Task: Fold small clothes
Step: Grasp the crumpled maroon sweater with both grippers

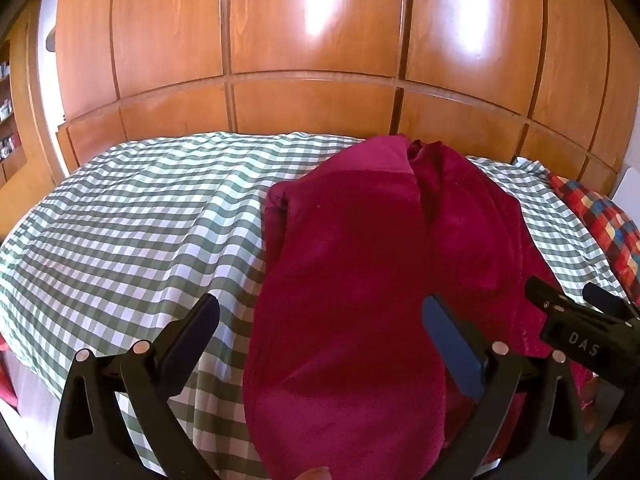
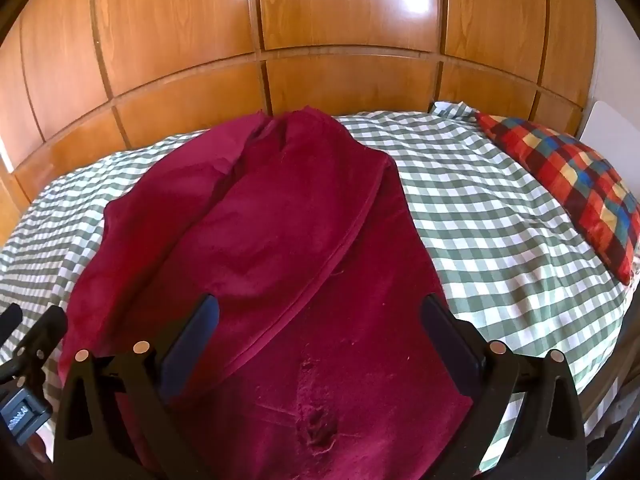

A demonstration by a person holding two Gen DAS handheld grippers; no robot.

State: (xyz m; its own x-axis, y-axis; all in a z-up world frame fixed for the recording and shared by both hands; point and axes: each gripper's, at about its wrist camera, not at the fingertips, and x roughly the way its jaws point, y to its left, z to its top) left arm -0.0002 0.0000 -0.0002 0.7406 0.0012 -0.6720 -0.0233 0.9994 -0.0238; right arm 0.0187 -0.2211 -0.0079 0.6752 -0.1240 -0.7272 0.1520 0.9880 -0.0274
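Note:
A dark red fleece garment [image 1: 352, 264] lies lengthwise on the green-and-white checked bed [image 1: 132, 224], partly folded, with a lighter pink part at its far end. My left gripper [image 1: 320, 316] is open and empty, hovering over the garment's near left part. The right gripper [image 1: 576, 312] shows at the right edge of the left wrist view. In the right wrist view the garment [image 2: 280, 240] shows a long seam running diagonally. My right gripper [image 2: 320, 316] is open and empty above the garment's near end. The left gripper [image 2: 28, 332] shows at the left edge there.
A wall of glossy wooden wardrobe panels [image 1: 320, 40] stands just behind the bed. A red, blue and yellow checked pillow [image 2: 568, 176] lies at the bed's right end. The checked sheet [image 2: 500, 208] spreads to both sides of the garment. Shelves [image 1: 6, 112] show far left.

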